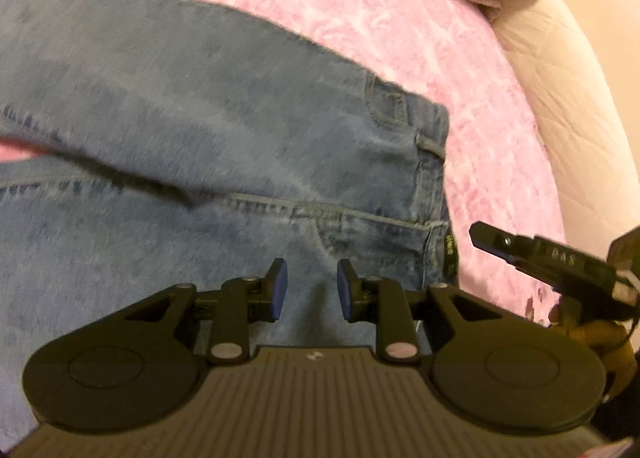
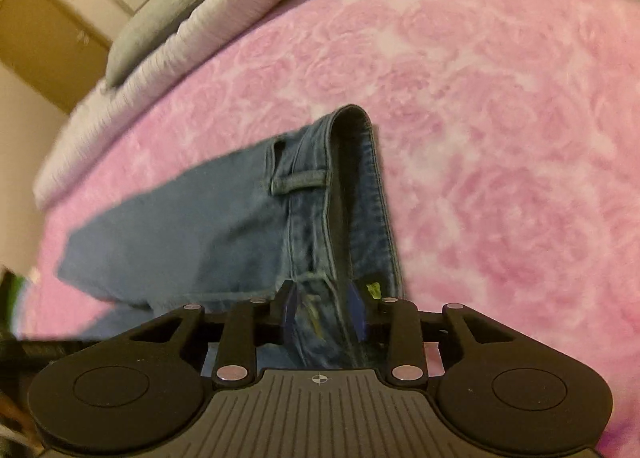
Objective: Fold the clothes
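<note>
Jeans lie on the pink bedspread, long axis running left from the waistband, which sits at the right end. The right gripper is nearer that end, its fingers closed on the waistband, which runs away from them. The left gripper hovers over the seat with fingers apart, holding nothing.

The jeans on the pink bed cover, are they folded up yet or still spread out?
Still spread out: the jeans lie long across the bed cover, both legs side by side.
</note>
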